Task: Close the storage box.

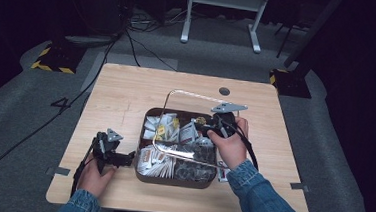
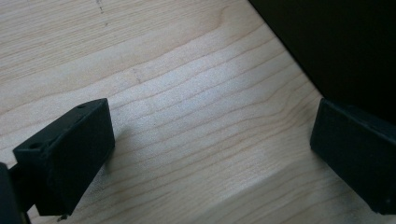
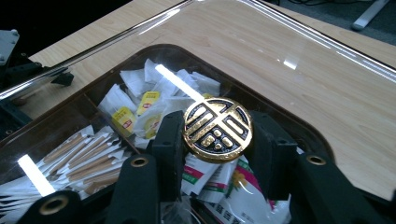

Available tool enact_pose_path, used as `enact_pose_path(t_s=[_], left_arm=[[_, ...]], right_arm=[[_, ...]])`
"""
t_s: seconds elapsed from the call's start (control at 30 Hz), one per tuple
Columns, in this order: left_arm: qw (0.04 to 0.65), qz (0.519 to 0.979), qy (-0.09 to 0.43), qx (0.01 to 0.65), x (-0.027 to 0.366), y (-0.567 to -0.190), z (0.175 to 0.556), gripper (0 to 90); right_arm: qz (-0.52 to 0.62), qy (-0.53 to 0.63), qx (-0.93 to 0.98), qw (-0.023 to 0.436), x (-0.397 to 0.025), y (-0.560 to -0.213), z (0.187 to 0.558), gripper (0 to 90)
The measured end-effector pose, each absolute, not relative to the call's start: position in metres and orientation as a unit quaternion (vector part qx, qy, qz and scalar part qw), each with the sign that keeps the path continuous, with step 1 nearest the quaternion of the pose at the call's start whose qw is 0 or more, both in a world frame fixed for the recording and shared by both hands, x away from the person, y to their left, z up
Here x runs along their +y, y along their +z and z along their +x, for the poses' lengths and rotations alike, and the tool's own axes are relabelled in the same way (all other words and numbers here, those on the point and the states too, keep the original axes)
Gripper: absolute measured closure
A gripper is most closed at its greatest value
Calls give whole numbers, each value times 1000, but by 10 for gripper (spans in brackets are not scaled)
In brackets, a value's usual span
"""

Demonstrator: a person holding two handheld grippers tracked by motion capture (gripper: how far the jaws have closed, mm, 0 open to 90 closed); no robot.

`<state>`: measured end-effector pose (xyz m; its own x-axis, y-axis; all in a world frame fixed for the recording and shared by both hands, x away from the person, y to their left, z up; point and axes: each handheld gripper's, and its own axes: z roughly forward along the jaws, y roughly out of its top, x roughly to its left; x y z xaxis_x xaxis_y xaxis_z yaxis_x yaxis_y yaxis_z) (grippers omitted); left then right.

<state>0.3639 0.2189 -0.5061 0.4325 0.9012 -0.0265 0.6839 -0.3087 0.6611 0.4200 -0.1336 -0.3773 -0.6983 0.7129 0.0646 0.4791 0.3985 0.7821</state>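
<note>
A brown compartment box [image 1: 173, 181] of sachets stands on the wooden table [image 1: 127, 91]. Over it a clear lid [image 1: 192, 94] is held raised and tilted. My right gripper [image 3: 217, 135] is shut on the lid's round gold-and-black knob [image 3: 217, 129], one jaw on each side; from above that gripper [image 1: 209, 128] hangs over the box's far right part. My left gripper [image 1: 131, 157] lies on the table just left of the box, open. Between its fingers [image 2: 70, 154] there is bare wood, and the box's dark wall [image 2: 336, 46] is close by.
The box holds white tea bags with yellow tags [image 3: 126, 116], long paper sticks [image 3: 84, 158] and colourful packets [image 3: 233, 196]. A small packet [image 1: 222, 175] lies on the table by the box's right side. A round grommet [image 1: 224, 91] sits near the table's far edge.
</note>
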Motion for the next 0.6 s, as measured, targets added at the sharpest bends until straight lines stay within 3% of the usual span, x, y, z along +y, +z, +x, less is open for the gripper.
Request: enact_pose_path(t_s=[0.6], left_arm=[[306,790,178,501,219,-506,364,0]], right_arm=[[346,397,842,119,-97,-399,414,590]])
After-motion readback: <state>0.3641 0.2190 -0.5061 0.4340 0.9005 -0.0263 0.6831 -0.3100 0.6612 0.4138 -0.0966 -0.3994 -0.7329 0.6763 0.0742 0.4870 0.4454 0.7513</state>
